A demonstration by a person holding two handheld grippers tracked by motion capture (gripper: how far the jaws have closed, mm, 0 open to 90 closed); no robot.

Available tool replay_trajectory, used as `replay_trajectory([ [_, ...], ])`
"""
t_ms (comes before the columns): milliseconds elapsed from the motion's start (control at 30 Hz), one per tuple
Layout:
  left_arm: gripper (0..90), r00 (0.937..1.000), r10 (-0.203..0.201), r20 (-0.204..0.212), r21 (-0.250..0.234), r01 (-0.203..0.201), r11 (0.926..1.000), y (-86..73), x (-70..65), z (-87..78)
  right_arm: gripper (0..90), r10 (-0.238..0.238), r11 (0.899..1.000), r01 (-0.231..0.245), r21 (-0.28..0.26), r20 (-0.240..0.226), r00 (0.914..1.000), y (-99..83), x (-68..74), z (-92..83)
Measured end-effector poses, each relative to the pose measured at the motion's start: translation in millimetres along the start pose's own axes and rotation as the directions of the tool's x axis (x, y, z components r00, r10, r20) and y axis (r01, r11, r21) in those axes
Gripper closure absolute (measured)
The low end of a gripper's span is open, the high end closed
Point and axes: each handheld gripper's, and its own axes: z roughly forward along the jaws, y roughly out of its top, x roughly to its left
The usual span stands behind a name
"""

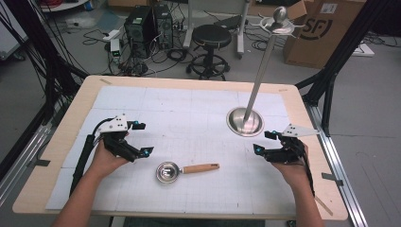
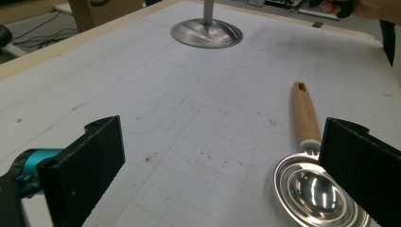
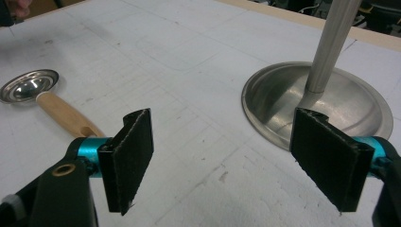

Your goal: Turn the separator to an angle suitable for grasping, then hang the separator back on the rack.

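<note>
Bench (image 1: 61, 142) has a light wood rim with a white gridded mat (image 1: 189, 123) over most of it. Scoop (image 1: 184, 170) lies flat on the mat, near-centre, between the two hands: steel bowl (image 1: 167, 172) at left facing up, wooden handle (image 1: 201, 168) pointing right, small hole at the handle's end.

Stand (image 1: 257, 80) sits right of centre, farther back: round steel base (image 1: 244, 121) on the mat, thin pole rising tilted in the high view, ball and prongs on top.

Left gripper (image 1: 140, 138) is held at near left by the left hand (image 1: 106, 158), jaws wide apart, holding nothing, pointing right. In the left gripper view the scoop's bowl (image 2: 317, 191) lies just beside the right jaw, partly hidden behind it; touching or not, can't tell. Handle (image 2: 305, 113) runs away toward the stand's base (image 2: 206, 33).

Right gripper (image 1: 265, 142) is at near right in the right hand (image 1: 293, 170), jaws wide apart, nothing between them, pointing left. In the right gripper view the base (image 3: 279, 104) lies just beyond the right jaw, with the scoop (image 3: 45, 97) off to the left, its handle end behind the left jaw.

Both grippers are well apart from each other. Behind the bench, on the floor: stool (image 1: 211, 40), computer towers (image 1: 149, 23), cardboard box (image 1: 321, 26), loose cables.
</note>
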Motion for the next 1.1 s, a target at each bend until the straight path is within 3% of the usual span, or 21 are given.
replay_trajectory([
  [533,1.9,0.9994,0.023,0.027,-0.015,-0.023,0.9996,10.2,-9.9,6.7,20.9,0.012,1.000,-0.012,0.000,0.008,0.9999,0.6,-2.6,1.5],
  [733,1.9,0.9971,0.036,0.067,-0.022,-0.035,0.9991,19.7,-19.6,19.2,20.9,0.014,1.000,-0.014,0.001,0.012,0.9998,0.4,-3.6,2.3],
  [1100,1.9,0.9905,0.066,0.121,0.009,-0.068,0.9977,32.1,-41.7,44.7,20.9,0.004,1.000,-0.004,0.012,0.021,0.9998,-0.1,-3.5,-1.1],
])
